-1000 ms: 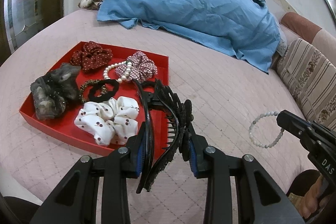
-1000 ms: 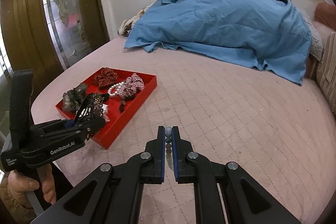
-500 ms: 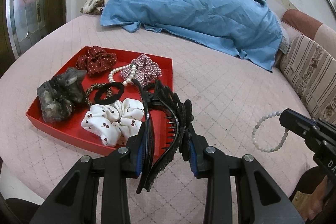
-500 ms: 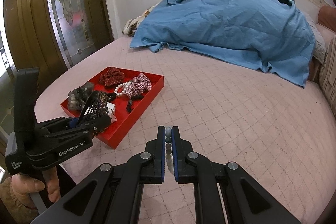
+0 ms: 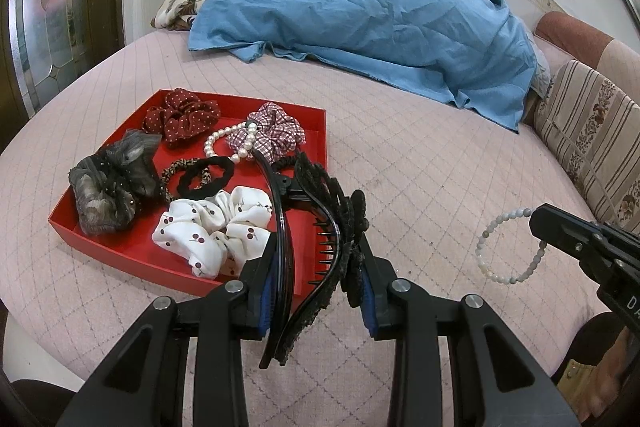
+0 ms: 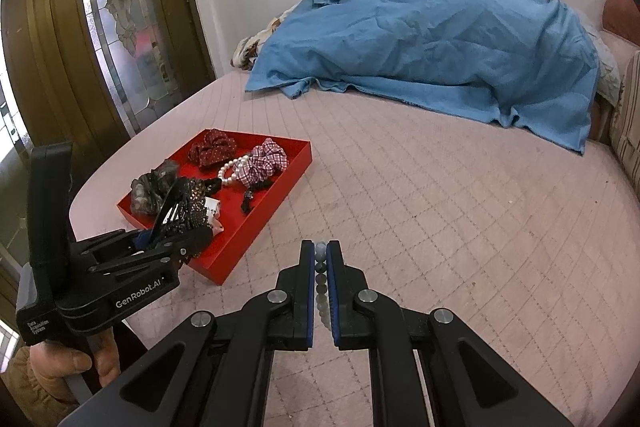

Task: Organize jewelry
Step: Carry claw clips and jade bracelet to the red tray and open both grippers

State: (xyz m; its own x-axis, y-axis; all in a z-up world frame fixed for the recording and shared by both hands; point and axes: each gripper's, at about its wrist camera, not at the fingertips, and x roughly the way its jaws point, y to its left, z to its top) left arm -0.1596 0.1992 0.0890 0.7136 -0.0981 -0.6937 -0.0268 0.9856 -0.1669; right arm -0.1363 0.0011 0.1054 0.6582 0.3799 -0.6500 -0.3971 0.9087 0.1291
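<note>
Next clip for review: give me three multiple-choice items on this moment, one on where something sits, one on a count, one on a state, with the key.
1. Where is the white scrunchie with red cherry print?
A. on the blue sheet
B. in the shallow red tray
C. on the striped cushion

2. How many scrunchies lie in the tray?
A. two
B. four
C. seven

3. What do the right tongs hold?
A. nothing
B. the white pearl bracelet
C. the pale grey bead bracelet

Key:
B, it rests at the tray's near edge.
B, there are dark red dotted, grey sheer, pink plaid and white ones.
C, its beads sit pinched between the shut pads, while the pearl bracelet lies in the tray.
</note>
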